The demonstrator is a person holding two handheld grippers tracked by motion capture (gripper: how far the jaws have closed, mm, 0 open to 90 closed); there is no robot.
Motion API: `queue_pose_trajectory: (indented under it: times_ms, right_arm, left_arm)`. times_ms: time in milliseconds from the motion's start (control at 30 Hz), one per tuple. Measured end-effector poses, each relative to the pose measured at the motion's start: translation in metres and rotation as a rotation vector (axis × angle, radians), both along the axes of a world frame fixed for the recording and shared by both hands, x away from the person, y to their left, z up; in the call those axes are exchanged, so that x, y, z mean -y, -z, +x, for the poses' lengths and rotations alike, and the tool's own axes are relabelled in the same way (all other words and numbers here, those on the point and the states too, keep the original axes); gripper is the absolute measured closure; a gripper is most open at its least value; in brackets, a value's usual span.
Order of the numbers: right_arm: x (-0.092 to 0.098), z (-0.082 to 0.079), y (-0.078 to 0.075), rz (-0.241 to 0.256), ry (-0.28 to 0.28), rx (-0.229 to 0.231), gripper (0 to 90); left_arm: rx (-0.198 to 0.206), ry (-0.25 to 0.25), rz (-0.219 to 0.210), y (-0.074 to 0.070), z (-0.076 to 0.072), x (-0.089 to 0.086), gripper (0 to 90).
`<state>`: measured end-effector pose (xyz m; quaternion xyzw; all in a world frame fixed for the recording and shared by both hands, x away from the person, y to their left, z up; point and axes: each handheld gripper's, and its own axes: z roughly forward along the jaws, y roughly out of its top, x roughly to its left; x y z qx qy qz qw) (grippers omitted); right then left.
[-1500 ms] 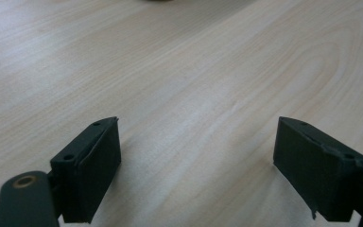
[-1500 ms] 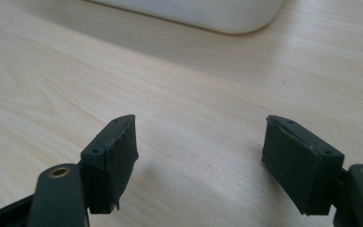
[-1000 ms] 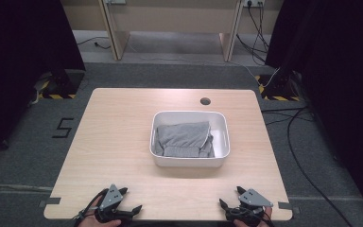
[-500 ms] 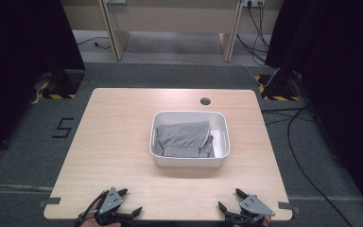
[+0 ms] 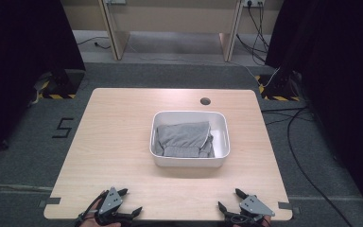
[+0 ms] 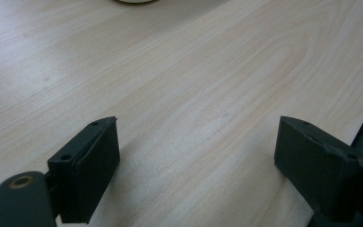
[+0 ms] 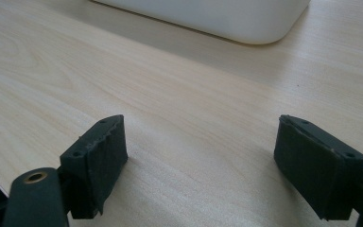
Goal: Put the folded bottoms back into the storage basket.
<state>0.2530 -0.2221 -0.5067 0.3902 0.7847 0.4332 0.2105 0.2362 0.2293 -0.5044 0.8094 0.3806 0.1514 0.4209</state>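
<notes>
Wooden table [image 5: 123, 142]: grey cloth [image 5: 183, 139] half-hidden inside tub [image 5: 189, 161].

A round cable hole [image 5: 205, 100] pierces the wooden table [image 5: 118, 142]; cables [image 5: 307, 142] cross grey carpet.

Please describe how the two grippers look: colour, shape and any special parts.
Both the left gripper and the right gripper are black, each topped by a grey three-cornered plate. Each has two blocky black fingers with small screw holes; a brass-coloured ring sits near the base of one finger.
</notes>
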Motion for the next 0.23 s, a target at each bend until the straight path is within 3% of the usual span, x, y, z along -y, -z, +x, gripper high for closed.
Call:
queue_pose_trajectory:
  times_ms: [233]
  right_arm:
    - [0.0,0.0,0.0001,0.001,-0.001,0.0,18.7]
  left_arm:
    - [0.004,0.002,-0.002,0.0005,0.0003,-0.0003,13.9]
